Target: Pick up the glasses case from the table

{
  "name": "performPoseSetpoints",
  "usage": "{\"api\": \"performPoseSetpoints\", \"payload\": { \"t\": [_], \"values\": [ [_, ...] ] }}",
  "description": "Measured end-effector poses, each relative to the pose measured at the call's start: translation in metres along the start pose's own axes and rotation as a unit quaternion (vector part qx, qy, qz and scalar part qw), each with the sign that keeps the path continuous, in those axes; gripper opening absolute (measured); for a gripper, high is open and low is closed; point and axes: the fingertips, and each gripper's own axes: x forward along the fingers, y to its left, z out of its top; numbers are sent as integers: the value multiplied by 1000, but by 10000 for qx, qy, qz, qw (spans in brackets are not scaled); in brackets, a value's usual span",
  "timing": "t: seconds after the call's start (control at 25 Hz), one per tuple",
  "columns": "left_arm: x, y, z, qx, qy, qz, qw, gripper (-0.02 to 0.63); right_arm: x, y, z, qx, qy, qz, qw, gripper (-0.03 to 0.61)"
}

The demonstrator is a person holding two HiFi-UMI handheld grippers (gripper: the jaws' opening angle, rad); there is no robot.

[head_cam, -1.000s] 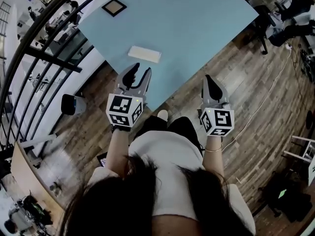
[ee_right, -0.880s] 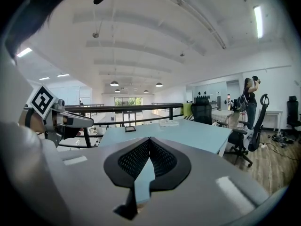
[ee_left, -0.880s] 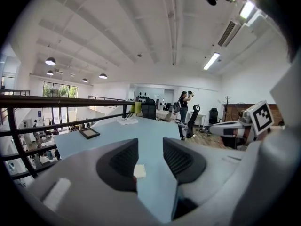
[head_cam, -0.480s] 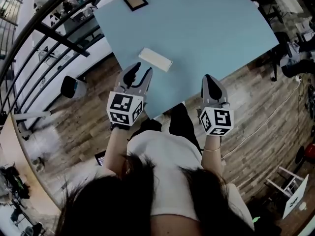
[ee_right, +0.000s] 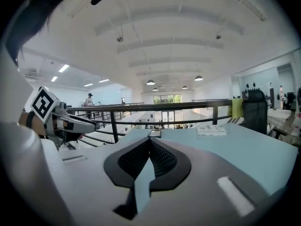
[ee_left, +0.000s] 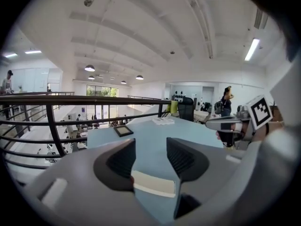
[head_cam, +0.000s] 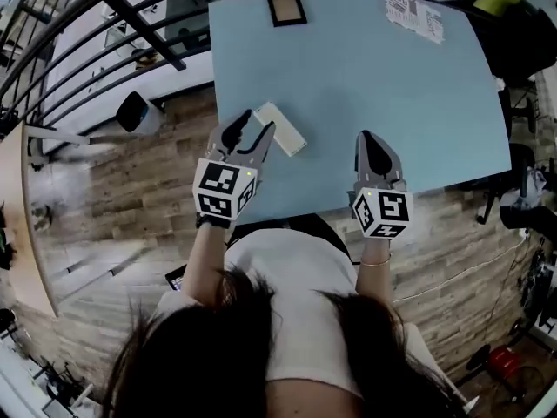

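The glasses case (head_cam: 280, 129) is a cream oblong box lying slantwise on the light blue table (head_cam: 392, 85), near its left front corner. My left gripper (head_cam: 251, 131) hovers at the case's near end. Its jaws are opening, and the pads do not press on anything. In the left gripper view the case (ee_left: 153, 183) shows low between the two fingers, with the left gripper (ee_left: 151, 147) held just above it. My right gripper (head_cam: 372, 142) hangs over the table's front edge, to the right of the case and apart from it. It is shut and empty, its tips meeting (ee_right: 150, 140).
A small dark picture frame (head_cam: 286, 9) and a printed sheet (head_cam: 414, 14) lie at the table's far edge. A black railing (head_cam: 130, 24) runs along the left. A round white-and-dark device (head_cam: 139, 111) stands on the wood floor left of the table.
The table has swung from the upper right to straight ahead. Both grippers have come forward over its front edge. The left jaws stand wider, and the case now lies at their tips.
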Motion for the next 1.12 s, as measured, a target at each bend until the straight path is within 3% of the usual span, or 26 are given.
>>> {"api": "performPoseSetpoints", "payload": {
  "t": [0.32, 0.64, 0.92, 1.12],
  "values": [
    [8, 2, -3, -263, 50, 787, 9965, 263, 41, -7, 7, -207, 100, 990, 9948, 3],
    [-3, 11, -19, -393, 217, 1308, 9904, 299, 58, -1, 8, -268, 128, 1488, 9884, 3],
    [-10, 26, -33, -466, 404, 1352, 9889, 341, 66, 10, 14, -333, 127, 1551, 9873, 3],
    [-7, 28, -34, -461, 467, 1141, 9913, 357, 65, 18, 18, -351, 128, 1476, 9883, 3]
  ]
}}
